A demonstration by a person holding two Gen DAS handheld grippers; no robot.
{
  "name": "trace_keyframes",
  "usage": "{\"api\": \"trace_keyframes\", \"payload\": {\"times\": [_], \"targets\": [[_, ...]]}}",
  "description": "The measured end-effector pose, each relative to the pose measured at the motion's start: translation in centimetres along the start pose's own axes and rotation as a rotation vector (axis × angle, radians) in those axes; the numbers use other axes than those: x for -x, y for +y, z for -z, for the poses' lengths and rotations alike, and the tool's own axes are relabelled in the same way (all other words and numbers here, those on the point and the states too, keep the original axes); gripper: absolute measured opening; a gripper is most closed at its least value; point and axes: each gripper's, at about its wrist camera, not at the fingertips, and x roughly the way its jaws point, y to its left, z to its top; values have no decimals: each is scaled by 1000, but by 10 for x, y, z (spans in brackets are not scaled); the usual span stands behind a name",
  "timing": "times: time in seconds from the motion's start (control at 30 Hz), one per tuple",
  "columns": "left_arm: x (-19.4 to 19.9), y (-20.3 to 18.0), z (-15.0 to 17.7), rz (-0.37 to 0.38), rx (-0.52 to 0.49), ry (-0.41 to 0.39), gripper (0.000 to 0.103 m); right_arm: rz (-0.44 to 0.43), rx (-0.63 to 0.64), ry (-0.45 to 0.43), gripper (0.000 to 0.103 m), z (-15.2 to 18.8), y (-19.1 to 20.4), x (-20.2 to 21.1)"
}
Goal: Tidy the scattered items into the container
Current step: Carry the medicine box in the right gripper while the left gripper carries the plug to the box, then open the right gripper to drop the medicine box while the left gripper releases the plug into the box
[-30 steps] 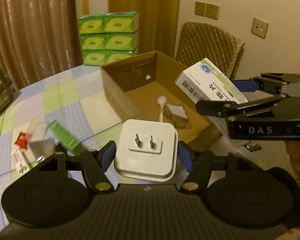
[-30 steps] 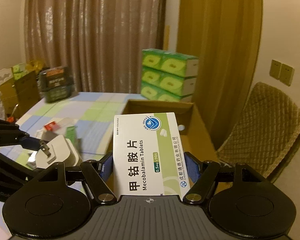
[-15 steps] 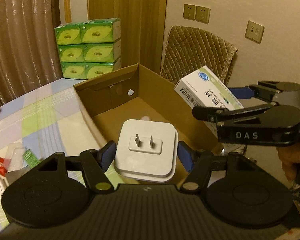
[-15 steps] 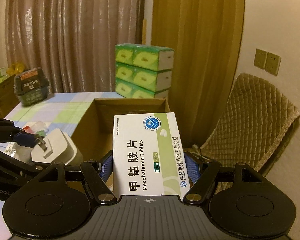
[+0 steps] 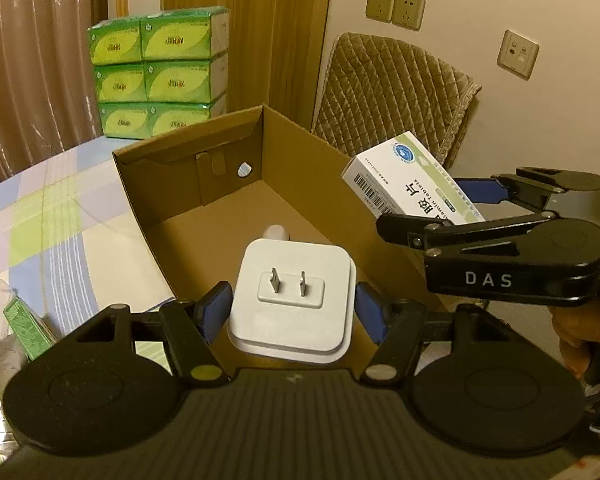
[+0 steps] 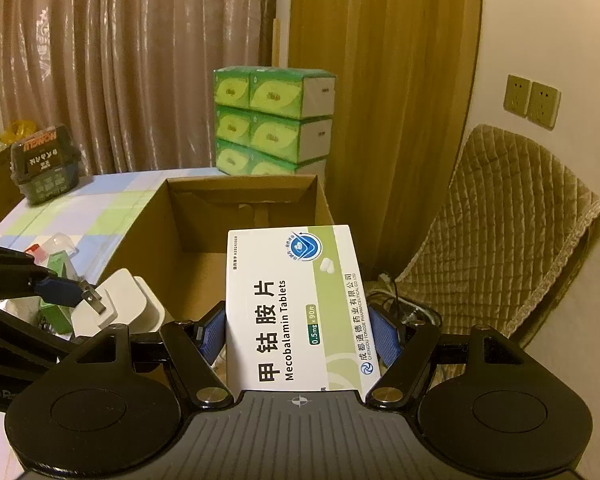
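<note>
An open cardboard box [image 5: 204, 184] stands on the checked tablecloth, its far wall [image 6: 240, 196] also showing in the right wrist view. My left gripper [image 5: 292, 312] is shut on a white plug adapter [image 5: 292, 296], prongs facing me, held over the box's near end. A small white item [image 5: 276, 232] lies on the box floor behind it. My right gripper [image 6: 298, 330] is shut on a white and green tablet box [image 6: 296, 308], held above the box's right side. The tablet box [image 5: 404, 184] and right gripper [image 5: 440, 210] also appear at right in the left wrist view, the adapter [image 6: 112, 300] at left in the right wrist view.
Several small packets, one green [image 5: 24, 320], lie scattered on the table left of the box. Stacked green tissue packs [image 5: 160, 72] stand behind it. A quilted chair [image 6: 512, 224] sits to the right by the wall. A dark basket [image 6: 44, 168] rests at the table's far left.
Both grippers have travelled toward the cardboard box with their loads; the box now looms larger and sits directly under the adapter. Scattered packets have slid out to the left edge.
</note>
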Motion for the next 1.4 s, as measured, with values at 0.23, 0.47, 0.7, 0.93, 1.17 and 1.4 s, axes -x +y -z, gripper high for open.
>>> {"api": "trace_keyframes", "payload": {"times": [0.23,0.47,0.7,0.93,1.17,1.4], "targets": [[-6,2,-1,-3,-2,3,68,3,1,3,69,0,1,-3],[11,11,8,-44,-13,-29,72,-11,1,1,69,-1,3,-4],[31,24,25,-78,19,-36,73,-44,10,4,70,-2,15,-9],[39,31,34,-83,51,-34,75,-81,49,23,75,-5,27,-22],[46,39,44,-89,72,-37,80,-39,31,2,85,3,21,-16],[53,47,62,-105,112,-22,82,-32,-20,-2,86,23,21,5]]}}
